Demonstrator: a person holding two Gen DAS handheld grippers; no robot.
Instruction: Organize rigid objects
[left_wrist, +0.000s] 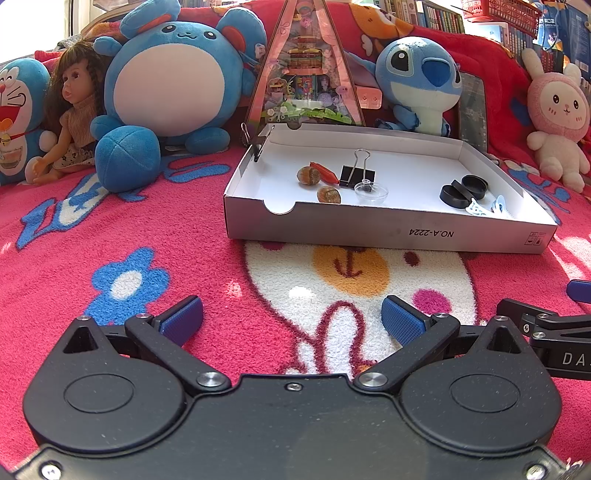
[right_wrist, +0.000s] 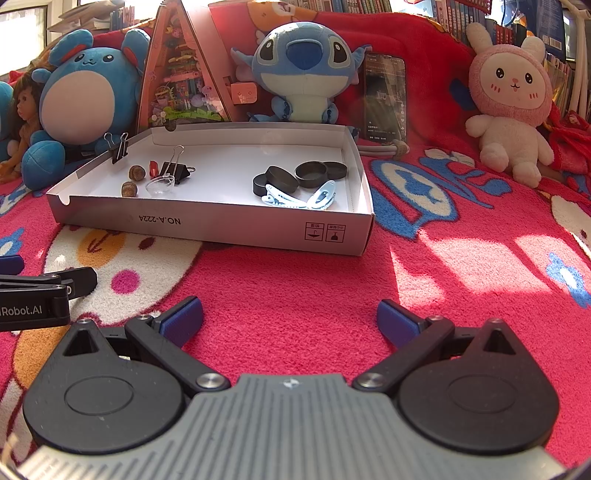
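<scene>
While both tools hover low over the pink patterned blanket (right_wrist: 295, 291), the left gripper (left_wrist: 291, 317) has its blue pads spread wide with nothing between them, and the right gripper (right_wrist: 290, 317) stands equally wide apart and empty. From the left wrist view the white cardboard tray (left_wrist: 388, 225) lies toward one o'clock, resting on the blanket; from the right wrist view it sits toward eleven o'clock.

Inside the tray, at its left part, two brown nuts (right_wrist: 133, 172) lie near each other, with a small red piece (right_wrist: 153, 168) just beside the farther one. A black binder clip (right_wrist: 176, 170) stands next to the red piece, its wire handles raised, and a clear shallow dish (right_wrist: 159, 185) lies just in front of it. A second binder clip (right_wrist: 119, 151) is clamped on the tray's left wall near the far corner.

At the tray's right part, several black round caps (right_wrist: 295, 176) sit clustered and touching, and pale blue hair clips (right_wrist: 299, 197) lie just in front of them near the front wall.

Beyond the tray, at twelve o'clock, plush toys line the back: a round blue plush (left_wrist: 170, 77), a blue big-eared plush (right_wrist: 301, 70) and a pink rabbit plush (right_wrist: 511, 96), with a triangular pink toy house (left_wrist: 304, 66) between the blue ones. A doll (left_wrist: 72, 110) sits at ten o'clock in the left wrist view.
</scene>
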